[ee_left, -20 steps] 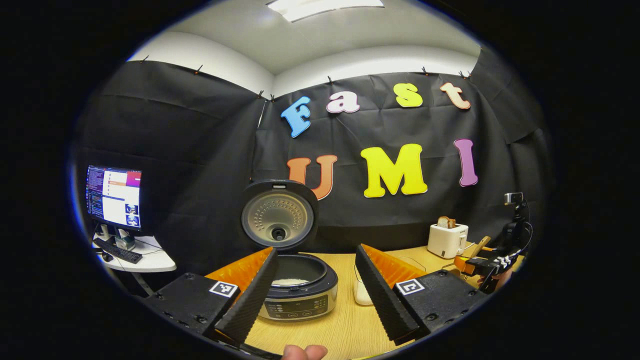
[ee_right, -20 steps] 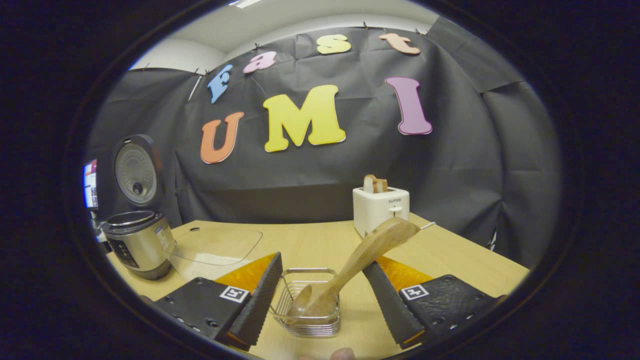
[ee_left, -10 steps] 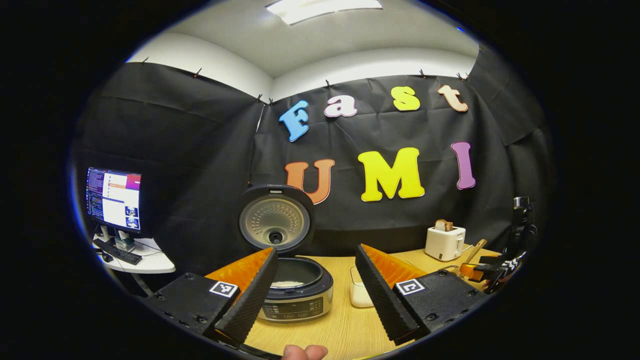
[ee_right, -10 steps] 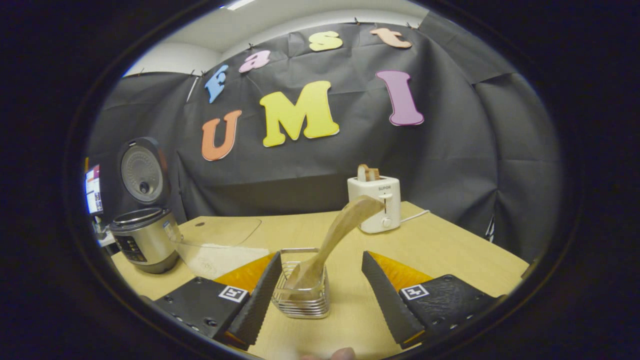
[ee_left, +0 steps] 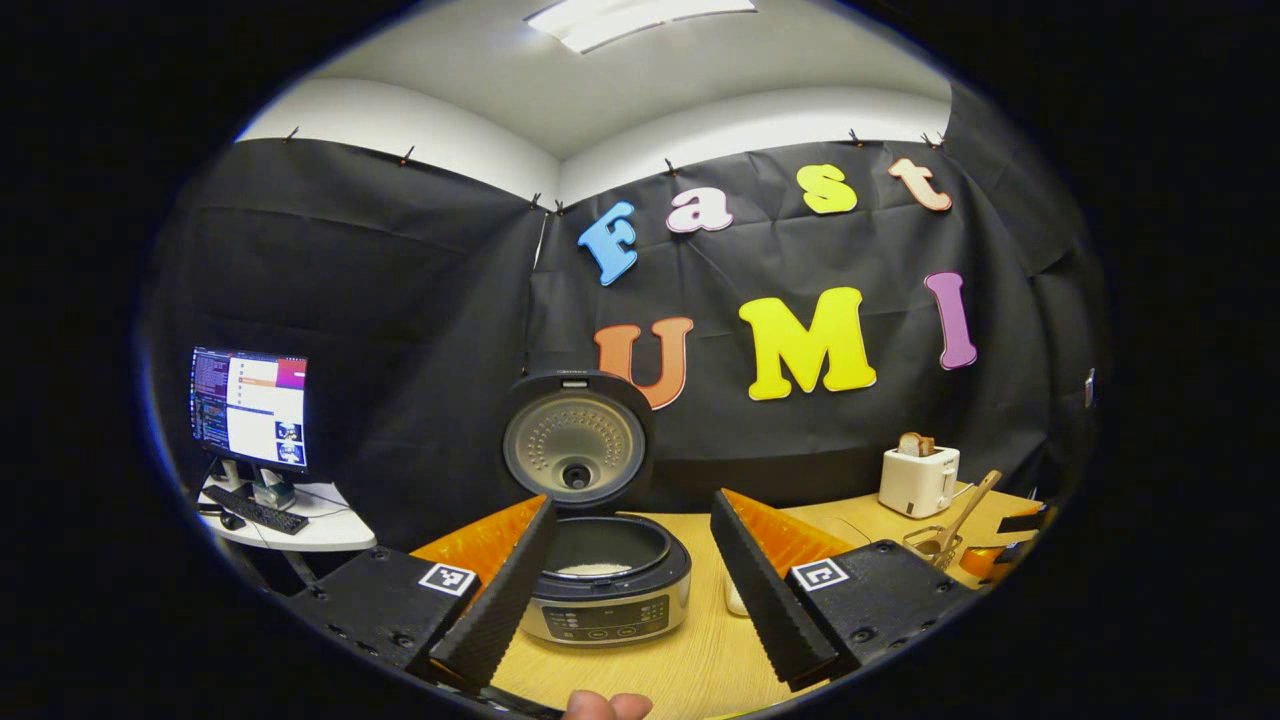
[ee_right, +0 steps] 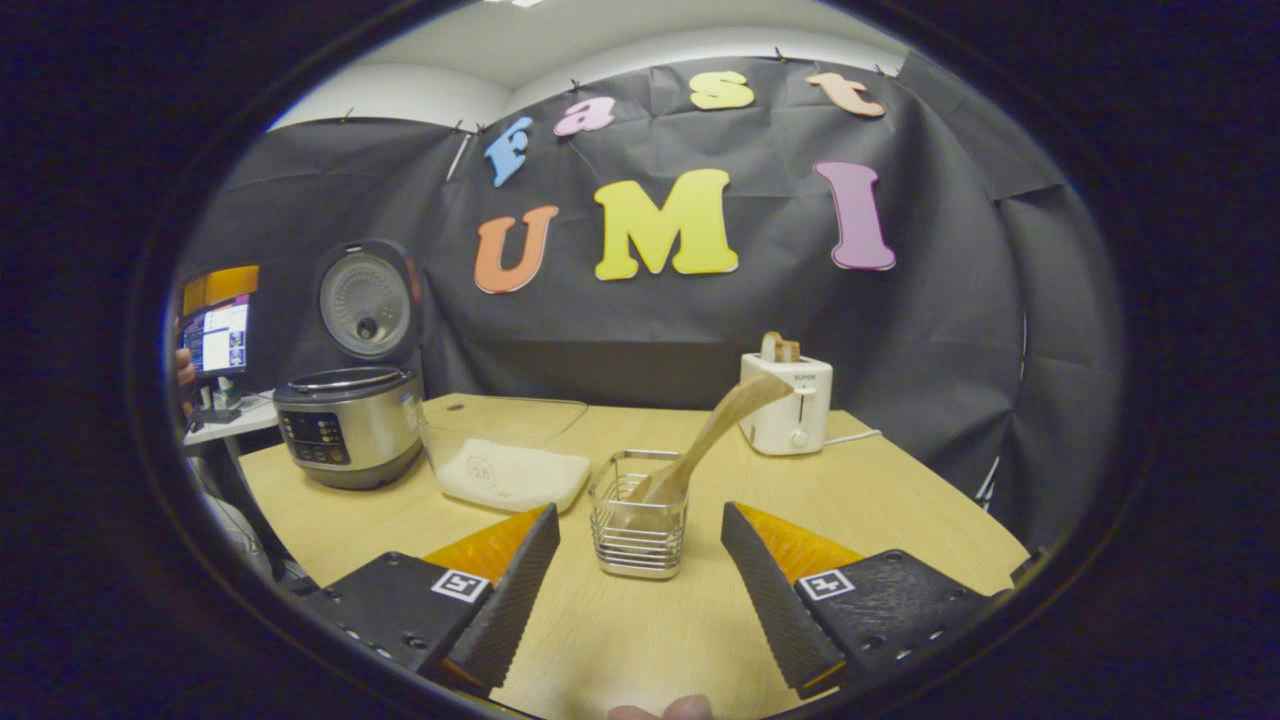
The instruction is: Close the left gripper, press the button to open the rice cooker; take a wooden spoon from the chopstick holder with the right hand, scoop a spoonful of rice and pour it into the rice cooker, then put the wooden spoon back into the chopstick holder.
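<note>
A recording booth set up as a mock kitchen. Black cloth point(ee_right: 650, 330) walls in a wooden table point(ee_right: 900, 500) holding a rice cooker point(ee_right: 345, 425) and toaster point(ee_right: 788, 405). A monitor point(ee_left: 250, 408) and keyboard point(ee_left: 245, 508) stand on a side desk point(ee_left: 320, 530).

Illumination is supplied from above by a ceiling light panel point(ee_left: 640, 18), seen as a blown-out white patch at the top of the left gripper view. The wooden table point(ee_right: 900, 500) is evenly lit, and only soft, short shadows are cast on it. A bright monitor point(ee_left: 250, 408) glows at far left. Strong barrel distortion is present in both views; straight lines are bent toward the edges. Central detail is rendered sharp; the rim is darkened.
</note>
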The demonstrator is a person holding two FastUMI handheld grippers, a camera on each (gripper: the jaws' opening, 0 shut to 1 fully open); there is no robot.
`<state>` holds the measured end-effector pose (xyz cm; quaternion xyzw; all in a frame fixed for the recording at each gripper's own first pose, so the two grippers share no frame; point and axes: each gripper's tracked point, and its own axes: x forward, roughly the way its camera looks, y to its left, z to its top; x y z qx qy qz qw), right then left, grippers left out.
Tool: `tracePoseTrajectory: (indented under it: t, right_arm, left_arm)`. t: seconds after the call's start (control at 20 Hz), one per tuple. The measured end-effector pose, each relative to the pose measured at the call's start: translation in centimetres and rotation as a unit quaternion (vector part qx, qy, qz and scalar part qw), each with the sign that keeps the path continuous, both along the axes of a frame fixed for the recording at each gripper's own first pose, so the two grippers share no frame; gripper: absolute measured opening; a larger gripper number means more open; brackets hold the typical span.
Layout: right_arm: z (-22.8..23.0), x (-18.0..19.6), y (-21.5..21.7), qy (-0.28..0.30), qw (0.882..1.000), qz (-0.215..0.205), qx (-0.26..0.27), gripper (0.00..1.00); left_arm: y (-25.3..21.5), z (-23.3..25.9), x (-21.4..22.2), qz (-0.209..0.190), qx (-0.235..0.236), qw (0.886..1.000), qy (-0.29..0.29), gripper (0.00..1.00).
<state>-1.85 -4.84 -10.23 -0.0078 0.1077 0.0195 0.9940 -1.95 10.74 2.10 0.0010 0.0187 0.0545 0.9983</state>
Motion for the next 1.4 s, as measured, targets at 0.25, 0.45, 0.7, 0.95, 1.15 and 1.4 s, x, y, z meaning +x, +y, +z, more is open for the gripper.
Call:
tracePoseTrajectory:
  t: [0.25,0.45,0.7,0.95,1.15,1.4]
  right_arm:
    - [-0.2,0.1,1.8,-0.02,0.999,0.038,0.007,0.97]
    - [-0.5,0.4,2.3,-0.022,0.998,0.056,0.014,0.96]
    - [0.0,0.9,1.0,-0.032,0.998,0.047,0.02,0.97]
    - [0.1,0.5,0.6,-0.043,0.998,0.049,0.02,0.95]
    - [-1.6,0.2,0.6,-0.021,0.999,0.046,0.02,0.95]
    - [-2.9,-0.7,-0.2,-0.006,0.999,0.031,0.021,0.97]
  left_arm:
    - [1.5,0.9,2.6,0.016,-0.002,0.999,0.043,0.99]
    - [1.8,4.4,6.1,0.016,-0.018,0.999,0.042,0.99]
    - [2.4,7.9,10.6,0.008,-0.002,0.998,0.057,0.99]
    - [5.8,10.1,16.3,0.048,0.013,0.995,0.088,0.99]
    - [7.5,10.8,20.6,0.061,0.014,0.991,0.117,0.99]
    - [10.5,9.6,24.7,0.094,-0.018,0.984,0.149,0.98]
